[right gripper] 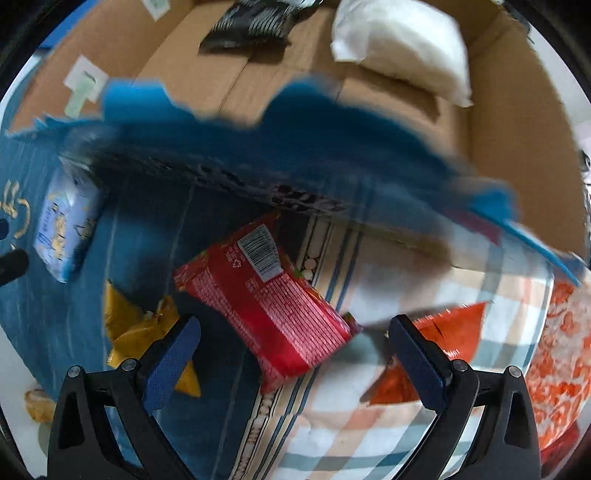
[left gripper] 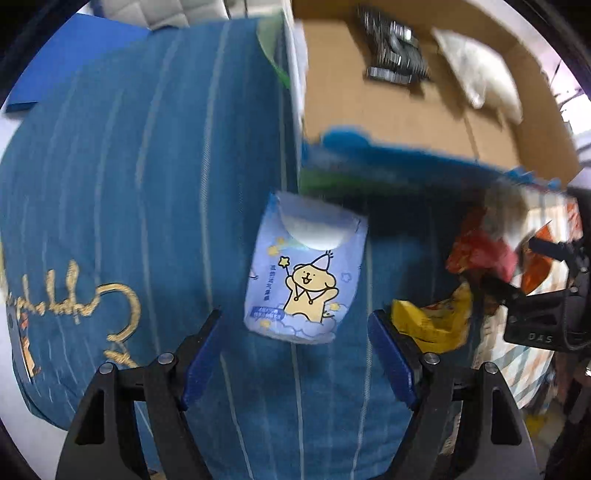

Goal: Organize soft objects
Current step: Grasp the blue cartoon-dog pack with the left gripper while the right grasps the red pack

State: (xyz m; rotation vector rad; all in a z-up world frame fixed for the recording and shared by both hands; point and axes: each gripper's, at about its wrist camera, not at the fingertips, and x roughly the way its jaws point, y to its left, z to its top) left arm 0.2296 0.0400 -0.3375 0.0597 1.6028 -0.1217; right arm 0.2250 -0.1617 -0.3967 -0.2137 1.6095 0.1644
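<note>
A light blue tissue pack (left gripper: 304, 273) with a cartoon bear lies on a blue striped pillow (left gripper: 147, 184). My left gripper (left gripper: 295, 332) is open just short of it, one finger on each side, not touching. The pack also shows in the right wrist view (right gripper: 64, 221). My right gripper (right gripper: 291, 339) is open over a red snack packet (right gripper: 266, 299), which lies between its fingers. A yellow packet (right gripper: 140, 332) and an orange packet (right gripper: 439, 332) lie beside it. The right gripper also shows in the left wrist view (left gripper: 546, 314).
An open cardboard box (right gripper: 517, 147) with a torn blue rim stands behind, holding a white pillow (right gripper: 402, 48) and a black-and-white packet (right gripper: 251, 26). A checked cushion (right gripper: 406, 424) and an orange patterned cushion (right gripper: 561, 350) lie at the right.
</note>
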